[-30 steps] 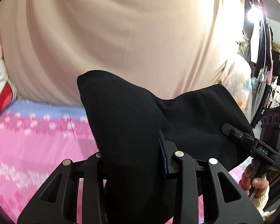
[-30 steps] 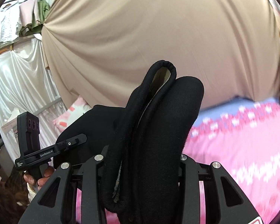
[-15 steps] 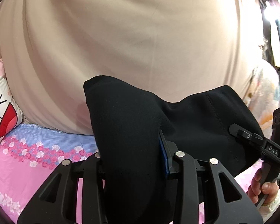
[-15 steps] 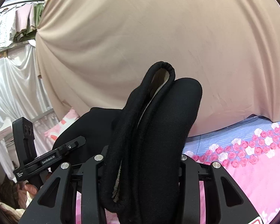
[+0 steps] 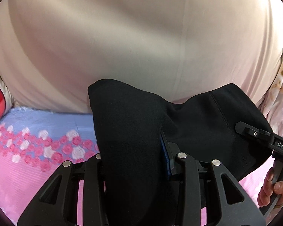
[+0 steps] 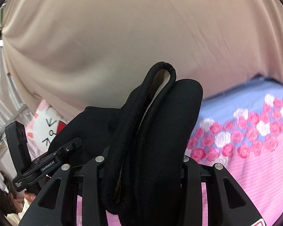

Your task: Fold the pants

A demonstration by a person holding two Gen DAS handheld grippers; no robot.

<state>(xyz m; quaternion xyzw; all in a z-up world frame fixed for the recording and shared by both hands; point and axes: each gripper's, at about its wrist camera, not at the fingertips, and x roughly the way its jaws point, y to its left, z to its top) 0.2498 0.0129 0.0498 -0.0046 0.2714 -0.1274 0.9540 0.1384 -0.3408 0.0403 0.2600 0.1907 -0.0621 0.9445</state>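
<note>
Black pants (image 5: 130, 131) are clamped by both the left gripper (image 5: 135, 162) and right gripper (image 6: 141, 162), now carried lower toward the bed (image 6: 254, 169); laying down is judged next.

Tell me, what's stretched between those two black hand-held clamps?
The black fabric pants span from the left gripper to the right gripper, seen best in the left wrist view.

Black pants (image 5: 130, 131) hide both claws' fingertips; bedspread (image 6: 254, 135) blurred.
</note>
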